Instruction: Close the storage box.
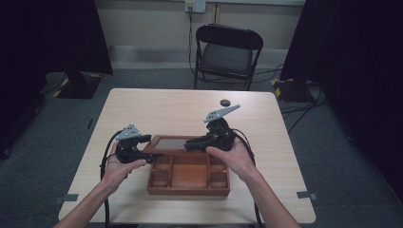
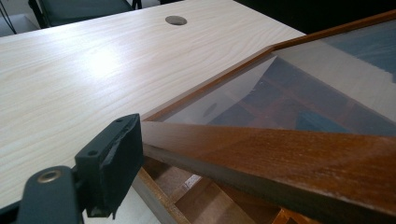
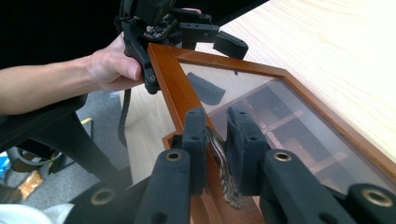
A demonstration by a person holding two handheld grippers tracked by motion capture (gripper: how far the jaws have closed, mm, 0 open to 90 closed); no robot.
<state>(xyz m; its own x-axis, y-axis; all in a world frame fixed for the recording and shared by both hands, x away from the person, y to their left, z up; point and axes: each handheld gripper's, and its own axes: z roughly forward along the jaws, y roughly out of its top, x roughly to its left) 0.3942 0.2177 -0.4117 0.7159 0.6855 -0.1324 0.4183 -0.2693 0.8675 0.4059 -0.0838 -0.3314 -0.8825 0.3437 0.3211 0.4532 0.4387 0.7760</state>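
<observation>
My two hands come in low, one on each side of the wooden box (image 1: 188,178). My right gripper (image 3: 217,140) has its jaws pressed on a small metal clasp (image 3: 223,168) at the edge of the lid (image 3: 177,93). The clasp's lower end is partly hidden by the jaws. My left gripper (image 1: 142,151) pinches the lid's wooden frame at the other corner. In the left gripper view I see just one jaw; the frame hides the other. The glass lid stands tilted up between my two grippers, with the box's compartments under it. Farther off, a small dark disc (image 1: 225,101) lies on the table (image 1: 157,107).
</observation>
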